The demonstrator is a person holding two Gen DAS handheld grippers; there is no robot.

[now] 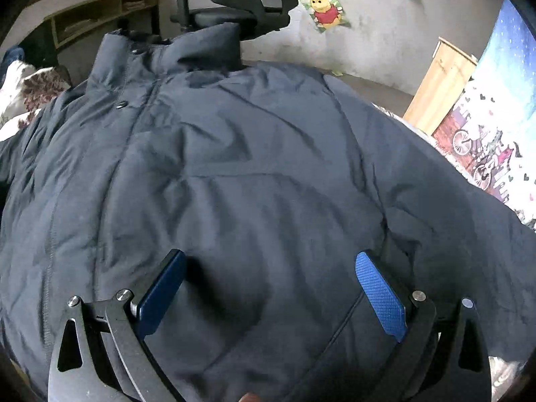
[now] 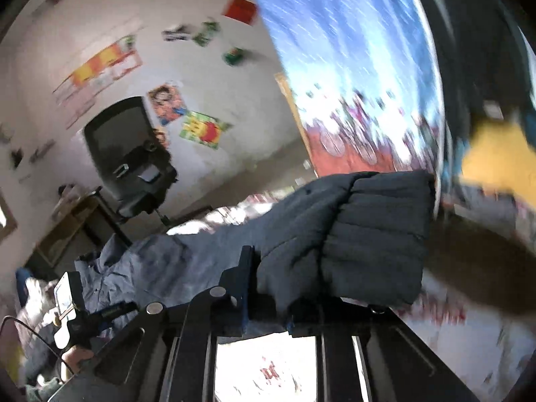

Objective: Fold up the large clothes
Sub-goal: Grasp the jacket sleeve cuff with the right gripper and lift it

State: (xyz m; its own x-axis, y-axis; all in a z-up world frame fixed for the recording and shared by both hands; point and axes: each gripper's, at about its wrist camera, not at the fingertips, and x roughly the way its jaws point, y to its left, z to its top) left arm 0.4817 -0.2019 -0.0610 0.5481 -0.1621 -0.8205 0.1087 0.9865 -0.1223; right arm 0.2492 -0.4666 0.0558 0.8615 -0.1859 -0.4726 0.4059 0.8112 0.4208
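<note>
A large dark navy padded jacket [image 1: 234, 154] lies spread front-up on the bed, collar at the far side, and fills the left wrist view. My left gripper [image 1: 271, 288] is open, its blue pads [image 1: 378, 294] wide apart just above the jacket's lower front. In the blurred right wrist view my right gripper [image 2: 268, 308] is shut on the jacket's sleeve cuff [image 2: 368, 234] and holds it lifted above the bed; the rest of the jacket [image 2: 150, 268] trails down to the left.
A black office chair [image 1: 241, 6] and a wooden desk [image 1: 100, 10] stand beyond the collar. A wooden cabinet [image 1: 439, 83] and a blue patterned curtain [image 1: 495, 100] are at the right. The floral bedsheet [image 2: 268, 361] shows below the right gripper.
</note>
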